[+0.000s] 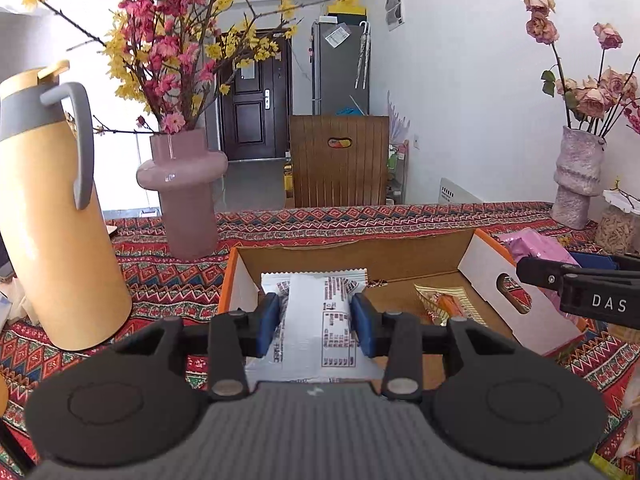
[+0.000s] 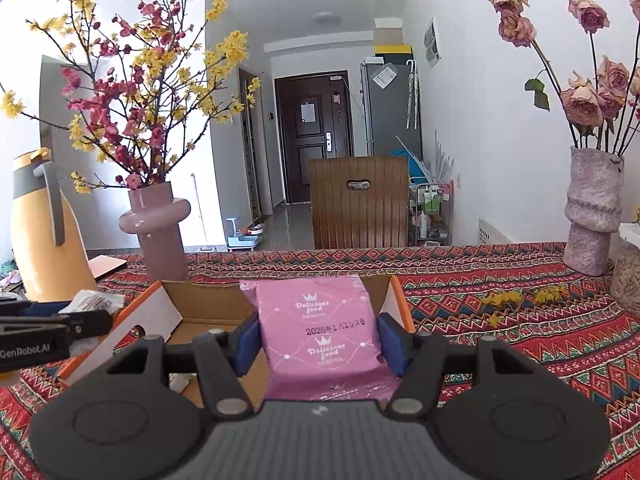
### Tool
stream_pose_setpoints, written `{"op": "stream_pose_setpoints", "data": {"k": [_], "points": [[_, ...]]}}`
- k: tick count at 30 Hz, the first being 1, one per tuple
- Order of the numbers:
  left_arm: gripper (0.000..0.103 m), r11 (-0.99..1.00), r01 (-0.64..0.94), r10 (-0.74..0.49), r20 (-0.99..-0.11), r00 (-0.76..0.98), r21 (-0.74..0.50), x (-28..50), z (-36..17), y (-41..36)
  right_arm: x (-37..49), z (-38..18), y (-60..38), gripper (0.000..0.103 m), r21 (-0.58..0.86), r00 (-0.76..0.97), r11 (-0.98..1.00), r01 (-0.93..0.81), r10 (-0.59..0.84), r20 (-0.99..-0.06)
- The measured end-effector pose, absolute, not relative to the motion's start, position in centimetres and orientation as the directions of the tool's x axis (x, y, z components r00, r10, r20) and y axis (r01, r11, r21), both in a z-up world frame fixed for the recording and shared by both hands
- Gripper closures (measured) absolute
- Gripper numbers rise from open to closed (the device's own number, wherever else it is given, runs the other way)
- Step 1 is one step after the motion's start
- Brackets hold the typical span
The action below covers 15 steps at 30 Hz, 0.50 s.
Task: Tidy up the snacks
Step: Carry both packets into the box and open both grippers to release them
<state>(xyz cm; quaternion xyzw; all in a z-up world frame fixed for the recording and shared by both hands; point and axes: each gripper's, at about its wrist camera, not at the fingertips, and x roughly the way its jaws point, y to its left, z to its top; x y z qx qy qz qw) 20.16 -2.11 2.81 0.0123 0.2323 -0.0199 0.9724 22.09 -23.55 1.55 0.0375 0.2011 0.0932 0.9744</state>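
- Left gripper: blue pads clamped on both long edges of white snack pkt, held over near-left part of open cardboard box, above the floor, not yet set down.
- Right gripper: pads pinching sides of pink snack pkt, held above box's right half.
- Likely light, soft foil/plastic; crinkly, a bit slippery; contents prob. crushable, so mid-body side pinch w/ gentle force looks best, not the crimped end seals.
- Already in box: orange-gold wrapper on floor, right of white pkt.
- Readable: "Delicious food" w/ crown logo, twice on pink pkt; date starting "2026", rest unclear. White pkt print too small to read.
- On gripper bodies: "DAS", "GenRobot.AI".
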Motion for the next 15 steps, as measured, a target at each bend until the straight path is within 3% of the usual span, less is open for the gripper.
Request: {"op": "stream_pose_setpoints", "data": {"k": [11, 12, 13, 15], "points": [[0.058, 0.999, 0.000, -0.018, -0.517, 0.856, -0.034, 23.1, -0.7, -0.2, 24.7, -2.1, -23.2, 0.041, 0.130, 0.865, 0.979, -0.158, 0.201, -0.460], [0.044, 0.999, -0.004, -0.017, -0.517, 0.856, -0.039, 23.1, -0.7, -0.1, 24.6, -2.2, -23.2, 0.040, 0.131, 0.866, 0.979, -0.157, 0.200, -0.457], [0.021, 0.999, -0.014, -0.010, -0.509, 0.861, -0.044, 22.9, -0.6, -0.1, 24.5, -2.1, -23.3, 0.035, 0.136, 0.867, 0.978, -0.159, 0.204, -0.455], [0.000, 0.998, -0.040, 0.015, -0.473, 0.881, -0.043, 22.2, -0.2, 0.1, 24.1, -2.0, -23.6, 0.007, 0.147, 0.875, 0.976, -0.159, 0.208, -0.438]]}}
